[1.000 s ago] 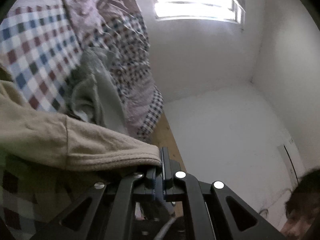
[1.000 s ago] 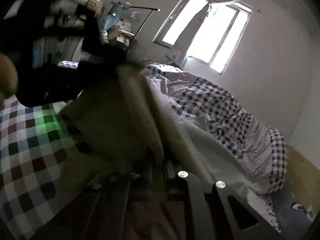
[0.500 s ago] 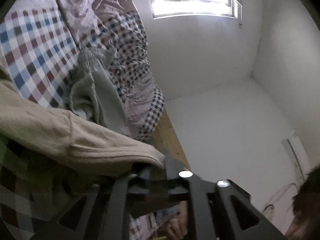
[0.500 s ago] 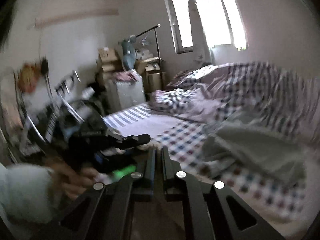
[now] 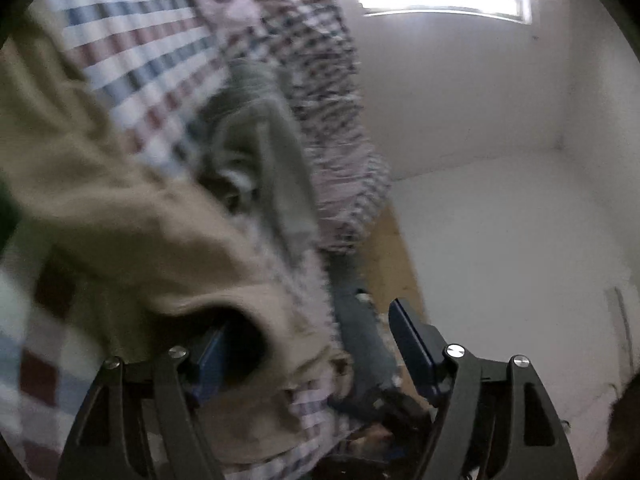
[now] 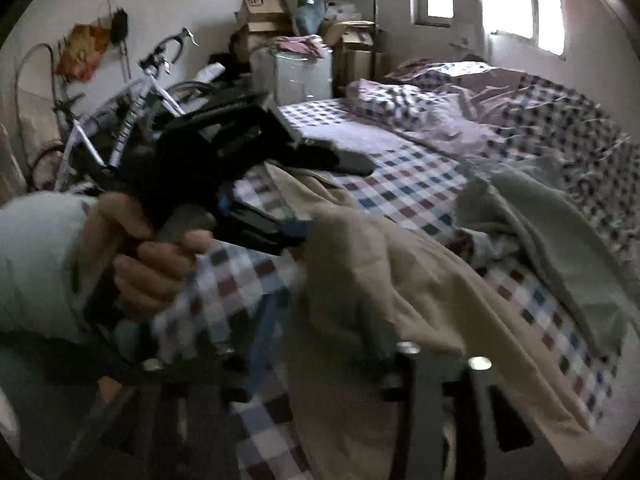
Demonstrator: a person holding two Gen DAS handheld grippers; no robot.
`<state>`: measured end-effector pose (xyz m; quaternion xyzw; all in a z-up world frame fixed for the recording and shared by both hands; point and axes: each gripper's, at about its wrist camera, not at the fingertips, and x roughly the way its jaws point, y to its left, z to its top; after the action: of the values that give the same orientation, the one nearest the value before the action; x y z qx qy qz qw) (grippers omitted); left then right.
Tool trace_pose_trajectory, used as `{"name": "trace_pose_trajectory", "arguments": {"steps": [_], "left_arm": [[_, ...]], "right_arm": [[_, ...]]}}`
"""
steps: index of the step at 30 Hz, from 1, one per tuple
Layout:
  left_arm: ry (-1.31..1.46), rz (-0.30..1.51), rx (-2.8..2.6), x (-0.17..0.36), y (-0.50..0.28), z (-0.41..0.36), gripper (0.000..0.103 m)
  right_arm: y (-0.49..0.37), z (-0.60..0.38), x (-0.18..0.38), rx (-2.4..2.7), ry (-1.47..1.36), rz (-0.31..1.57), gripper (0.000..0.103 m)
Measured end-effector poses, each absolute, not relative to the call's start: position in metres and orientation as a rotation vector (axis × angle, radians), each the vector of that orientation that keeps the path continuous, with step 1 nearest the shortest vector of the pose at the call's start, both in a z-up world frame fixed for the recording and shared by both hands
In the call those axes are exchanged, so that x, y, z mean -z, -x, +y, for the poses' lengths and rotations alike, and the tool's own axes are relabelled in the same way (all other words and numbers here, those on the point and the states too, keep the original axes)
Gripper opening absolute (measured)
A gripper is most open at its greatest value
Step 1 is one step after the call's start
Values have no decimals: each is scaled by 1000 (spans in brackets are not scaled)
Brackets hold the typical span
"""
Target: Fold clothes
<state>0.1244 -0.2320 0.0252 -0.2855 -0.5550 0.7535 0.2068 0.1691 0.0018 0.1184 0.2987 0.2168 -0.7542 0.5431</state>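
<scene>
Two garments are lying on the checked bed sheet point(image 6: 404, 188) in front of me, and I am taking them by size. The sheet is covering the whole mattress, with a rumpled checked quilt point(image 6: 532, 100) heaped along its far side under the window point(image 6: 516, 0). Across the near part of the bed the beige garment point(image 6: 420, 292) is sprawling, the biggest piece of clothing here, its near edge draping over my right gripper point(image 6: 320, 356). Beyond it, toward the quilt, the grey-green garment point(image 6: 560, 236) is lying crumpled, touching the beige one's far edge.

Against the far wall a bicycle point(image 6: 132, 108) is leaning, and cardboard boxes point(image 6: 264, 12) are stacking up beside it.

My left gripper point(image 5: 304, 340) is opening: its blue pads are standing wide apart, and the beige garment's hemmed edge point(image 5: 224, 304) is sagging loosely between them, draping over the left-hand finger, with neither pad pinching it. In the right wrist view a hand point(image 6: 144, 256) in a pale sleeve is holding that gripper's handle over the bed.

My right gripper is opening too, its jaws parting; the view is blurred, and beige cloth is lying over the fingers, but I cannot see either pad pressing on it.
</scene>
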Motion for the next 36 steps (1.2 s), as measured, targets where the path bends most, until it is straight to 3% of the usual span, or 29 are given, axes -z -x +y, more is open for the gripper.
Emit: {"name": "trace_pose_trajectory", "arguments": {"steps": [7,12,16,19,20,23,25,30,36], "left_arm": [[948,-1314,-2296,-18,-137,-217,74],[1030,-1033,-2423,-19,-143,-190,66],[1070,-864,-2445,-20,-141,-164,53],[1090,-859,-2422,-18,-143,-156,46],[1097,-860,-2414,-17,-144,-155,34],[1104,-853,-2379,-19,-147,-152,14],[1073,-864,-2340,-25,-147,-150,8],[879,-966,-2210,-54,-152,-159,4],[715,-1215,-2102,-67,-142,-196,4]], "right_arm": [[-162,24,-107,1895,-717,485,46],[-159,39,-103,1953,-725,462,46],[-155,50,-103,1990,-729,445,46],[-149,61,-105,2021,-730,407,46],[-148,63,-105,2026,-730,401,46],[-145,68,-104,2034,-728,416,47],[-143,73,-105,2049,-718,440,47],[-137,104,-109,2104,-693,490,47],[-136,140,-99,2169,-723,596,47]]}}
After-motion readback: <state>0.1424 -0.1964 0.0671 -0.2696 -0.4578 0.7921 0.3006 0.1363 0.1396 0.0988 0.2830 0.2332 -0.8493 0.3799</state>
